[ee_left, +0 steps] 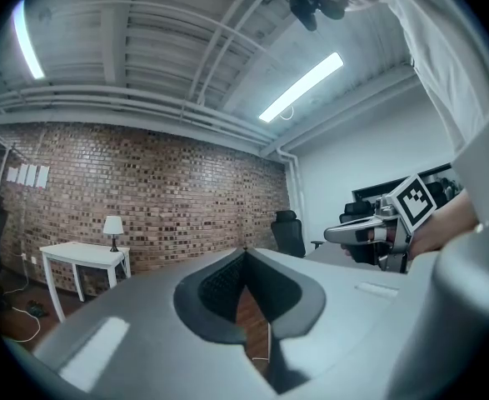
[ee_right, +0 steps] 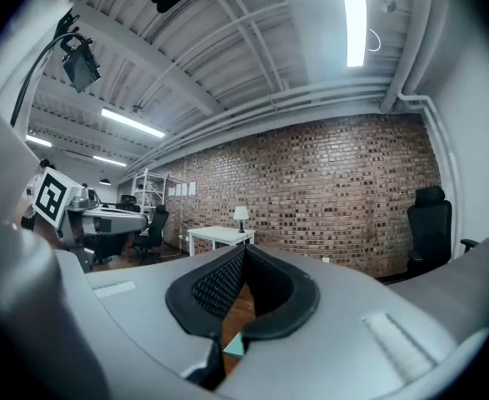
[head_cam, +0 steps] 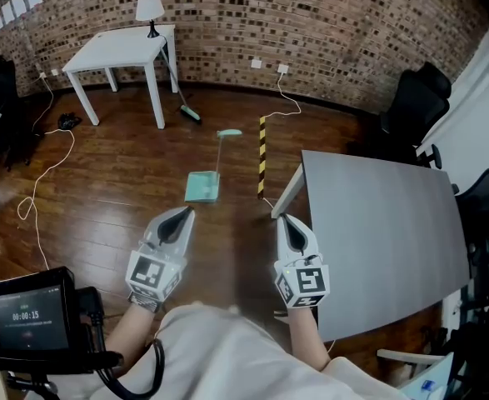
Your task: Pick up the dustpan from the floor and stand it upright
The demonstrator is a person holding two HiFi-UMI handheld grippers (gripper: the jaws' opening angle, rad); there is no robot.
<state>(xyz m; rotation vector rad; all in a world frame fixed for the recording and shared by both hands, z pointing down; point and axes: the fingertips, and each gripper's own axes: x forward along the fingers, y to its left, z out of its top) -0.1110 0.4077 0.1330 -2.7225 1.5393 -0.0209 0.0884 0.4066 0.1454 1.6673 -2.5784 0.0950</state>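
Note:
A teal dustpan [head_cam: 203, 186] lies flat on the wooden floor ahead, its long thin handle [head_cam: 221, 150] running away from me to a teal grip. A sliver of the dustpan [ee_right: 231, 345] shows low between the right jaws. My left gripper [head_cam: 189, 212] and right gripper [head_cam: 281, 217] are held level side by side, well short of the pan. Both are shut, tips touching, with nothing between them. From the left gripper view I see the right gripper [ee_left: 352, 233] off to the right.
A grey table [head_cam: 377, 232] stands close on the right, one leg beside a yellow-black striped floor strip [head_cam: 261, 157]. A white table [head_cam: 119, 52] with a lamp stands by the brick wall, a broom [head_cam: 186, 107] beside it. White cables cross the floor. Black chairs stand at the right.

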